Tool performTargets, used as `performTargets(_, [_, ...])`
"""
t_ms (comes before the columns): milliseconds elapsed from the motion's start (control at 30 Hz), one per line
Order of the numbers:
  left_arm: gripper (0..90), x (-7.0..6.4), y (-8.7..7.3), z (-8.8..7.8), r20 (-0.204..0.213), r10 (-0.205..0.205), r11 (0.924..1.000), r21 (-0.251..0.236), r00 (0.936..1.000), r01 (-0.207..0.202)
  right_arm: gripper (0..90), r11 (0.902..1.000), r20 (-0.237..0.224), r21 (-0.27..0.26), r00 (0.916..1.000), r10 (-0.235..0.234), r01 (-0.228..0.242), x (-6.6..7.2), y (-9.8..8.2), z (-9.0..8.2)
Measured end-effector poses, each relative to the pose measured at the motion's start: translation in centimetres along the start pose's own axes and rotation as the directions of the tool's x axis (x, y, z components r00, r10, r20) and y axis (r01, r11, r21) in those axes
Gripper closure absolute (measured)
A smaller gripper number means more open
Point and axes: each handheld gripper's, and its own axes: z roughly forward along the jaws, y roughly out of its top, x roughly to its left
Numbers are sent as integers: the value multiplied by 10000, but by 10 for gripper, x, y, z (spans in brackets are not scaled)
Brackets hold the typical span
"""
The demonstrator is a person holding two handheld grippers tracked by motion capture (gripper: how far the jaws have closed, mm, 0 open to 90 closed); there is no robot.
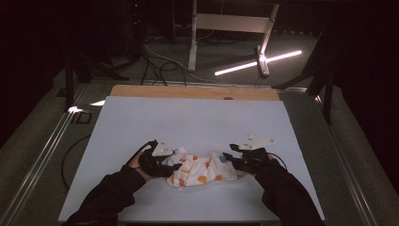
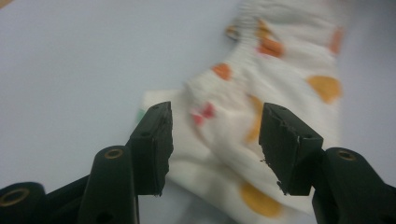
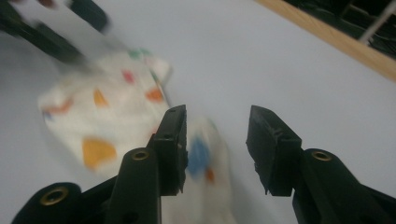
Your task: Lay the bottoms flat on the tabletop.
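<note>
A small white garment (image 1: 200, 170) with orange, red and blue spots lies crumpled on the white table top (image 1: 197, 122), near its front edge. My left gripper (image 1: 175, 165) sits at the cloth's left end, my right gripper (image 1: 229, 157) at its right end. In the left gripper view the jaws of the left gripper (image 2: 215, 140) stand apart above the garment (image 2: 275, 88), with no pad pressing on it. The right gripper (image 3: 215, 140) is likewise open, with a corner of the cloth (image 3: 140, 116) lying below and left of its jaws.
A wooden strip (image 1: 195, 92) borders the table's far edge. Beyond it the dark floor holds cables (image 1: 157, 66), a white frame (image 1: 230, 28) and a bright light bar (image 1: 258, 62). Metal rails (image 1: 42, 155) run along the table's left and right sides.
</note>
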Motion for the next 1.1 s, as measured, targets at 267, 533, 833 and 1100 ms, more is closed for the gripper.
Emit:
performTargets(267, [444, 30, 3, 36, -104, -781, 9965, 284, 9969, 783, 574, 9968, -107, 567, 9983, 577, -570, 3, 12, 50])
performTargets(533, [467, 37, -9, 57, 116, -1148, 9886, 990, 9933, 1131, 569, 9742, 324, 2116, 9968, 726, -778, 0, -13, 72])
performTargets(833, [619, 35, -11, 57, 271, -1017, 9898, 1029, 9944, 984, 769, 9582, 107, 2720, 9959, 893, -888, -10, -28, 68])
performTargets(1100, [878, 33, -13, 54, 158, -987, 9924, 759, 9950, 972, 778, 9689, 401, 2380, 9974, 595, -674, -12, -26, 59])
